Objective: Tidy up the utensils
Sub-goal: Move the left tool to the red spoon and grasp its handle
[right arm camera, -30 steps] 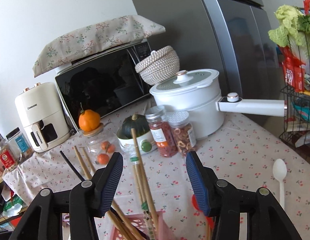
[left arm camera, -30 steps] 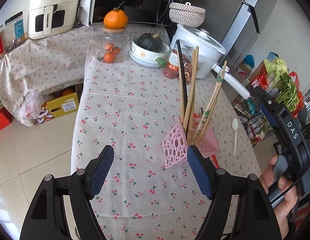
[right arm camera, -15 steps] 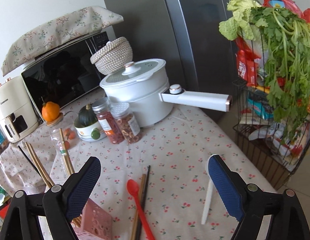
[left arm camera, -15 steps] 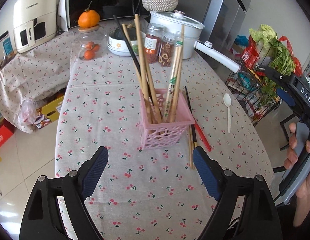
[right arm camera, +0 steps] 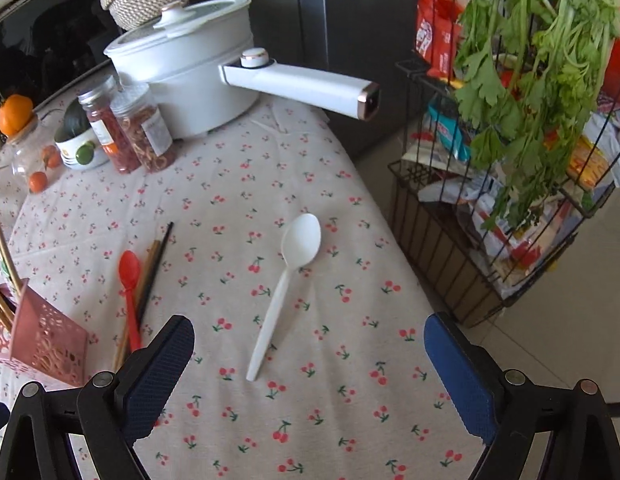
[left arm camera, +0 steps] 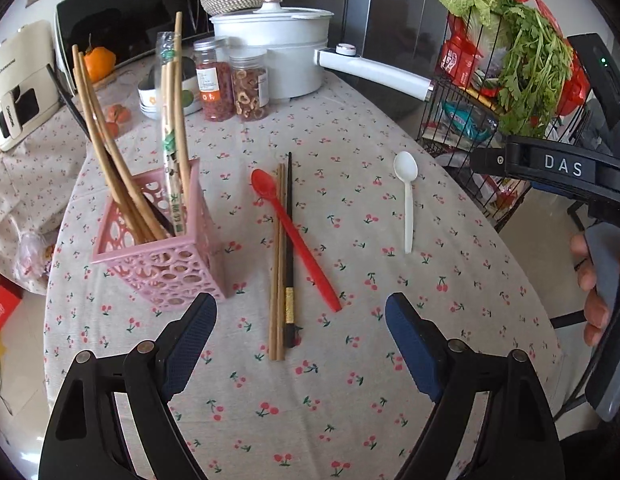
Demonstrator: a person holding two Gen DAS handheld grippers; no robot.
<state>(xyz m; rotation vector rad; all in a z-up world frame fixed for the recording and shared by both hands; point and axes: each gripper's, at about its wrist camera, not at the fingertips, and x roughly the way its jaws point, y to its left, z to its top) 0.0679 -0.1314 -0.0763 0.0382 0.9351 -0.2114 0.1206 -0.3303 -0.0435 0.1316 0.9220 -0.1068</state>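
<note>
- We hold the left gripper [left arm camera: 301, 338] tilted down over the near part of the cherry-print tablecloth [left arm camera: 350, 400], its blue pads [left arm camera: 410, 344] spread wide and nothing between them.
- The left jaws opened further within the last second and now stand steady and empty.
- Just ahead of that gripper lie a pair of wooden chopsticks [left arm camera: 277, 264], a single black chopstick [left arm camera: 289, 240] and a red spoon [left arm camera: 293, 236], bunched together; the red spoon lies slantwise across the black chopstick and the wooden pair.
- The pink basket [left arm camera: 165, 260] stands to the left of them, upright, with several wooden chopsticks [left arm camera: 109, 152] and a wrapped pair [left arm camera: 171, 152] leaning inside it.
- The white spoon [left arm camera: 406, 200] lies alone on the cloth, well apart to the right of the red one, bowl toward the far side.
- At the right edge of the left wrist view we see our right hand [left arm camera: 590, 280] wrapped around the handle of the other tool.
- The right gripper [right arm camera: 310, 364] also points downward, with the white spoon's handle end lying between its pads [right arm camera: 157, 372] in the picture but not touched.
- Its jaws have just been opening; they are spread very wide and hold nothing.
- In that view the red spoon [right arm camera: 129, 288] and the basket [right arm camera: 41, 344] sit off to the left.
- A white pot [right arm camera: 185, 80] and two jars [right arm camera: 129, 128] stand at the table's far end.
</note>
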